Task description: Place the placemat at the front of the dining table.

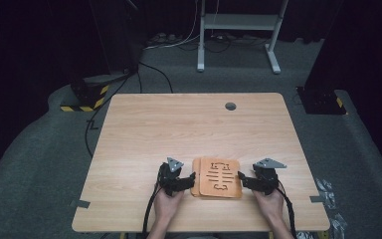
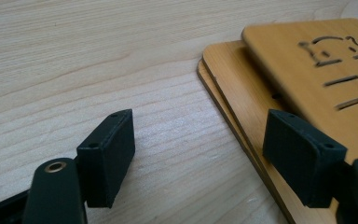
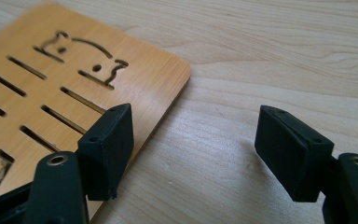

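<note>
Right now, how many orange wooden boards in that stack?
3 visible: the slotted orange wooden top board, a plain middle board under it, and a bottom board edge. More could be hidden beneath.

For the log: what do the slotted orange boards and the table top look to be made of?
Slotted boards: thin wood or plywood-like sheet, warm orange, smooth satin face; fine grain shows, and the cut slots have darker edges, perhaps laser-cut. At least two more layers are stacked beneath the top one.
Table top: pale wood-grain surface, matte; the even, repeating grain suggests laminate rather than solid wood, though that stays uncertain.
</note>
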Available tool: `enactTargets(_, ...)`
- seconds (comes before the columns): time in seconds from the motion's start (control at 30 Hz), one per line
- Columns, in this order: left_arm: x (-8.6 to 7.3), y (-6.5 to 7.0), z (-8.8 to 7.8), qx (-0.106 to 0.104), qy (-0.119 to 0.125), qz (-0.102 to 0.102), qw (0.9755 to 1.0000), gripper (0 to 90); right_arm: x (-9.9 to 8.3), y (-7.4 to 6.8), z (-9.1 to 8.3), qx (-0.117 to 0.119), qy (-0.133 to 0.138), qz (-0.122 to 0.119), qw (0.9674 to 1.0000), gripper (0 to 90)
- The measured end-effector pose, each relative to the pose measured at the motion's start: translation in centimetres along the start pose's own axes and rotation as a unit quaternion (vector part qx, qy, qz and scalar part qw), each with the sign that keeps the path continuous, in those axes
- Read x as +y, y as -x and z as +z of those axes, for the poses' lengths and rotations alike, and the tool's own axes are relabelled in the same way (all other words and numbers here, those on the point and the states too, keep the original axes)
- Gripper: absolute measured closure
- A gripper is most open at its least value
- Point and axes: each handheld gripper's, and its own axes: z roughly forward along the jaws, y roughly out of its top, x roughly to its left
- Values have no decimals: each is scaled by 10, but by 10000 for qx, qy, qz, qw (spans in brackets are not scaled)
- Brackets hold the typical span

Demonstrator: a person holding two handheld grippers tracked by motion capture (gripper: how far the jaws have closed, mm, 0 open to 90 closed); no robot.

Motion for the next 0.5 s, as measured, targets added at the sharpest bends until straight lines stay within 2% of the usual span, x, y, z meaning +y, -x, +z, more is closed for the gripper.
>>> enactTargets(0.17, 0, 0, 0, -21, 0, 2, 10000, 258, -1, -5, 1, -159, -57, -214, 9996, 283)
enactTargets(0.3, 0, 2, -1, -72, -13, 37, 10000, 262, -1, -3, 2, -118, -76, -175, 9997, 282)
enactTargets(0.33, 0, 2, -1, -82, -1, 138, 9999, 262, -1, -3, 2, -118, -57, -108, 9999, 282)
enactTargets(0.43, 0, 3, -3, -119, 37, 187, 9997, 262, -1, -3, 3, -142, -45, -134, 9998, 282)
enactTargets(0.5, 0, 2, -4, -191, 66, 119, 9997, 261, -1, -3, 2, -111, -75, -150, 9998, 282)
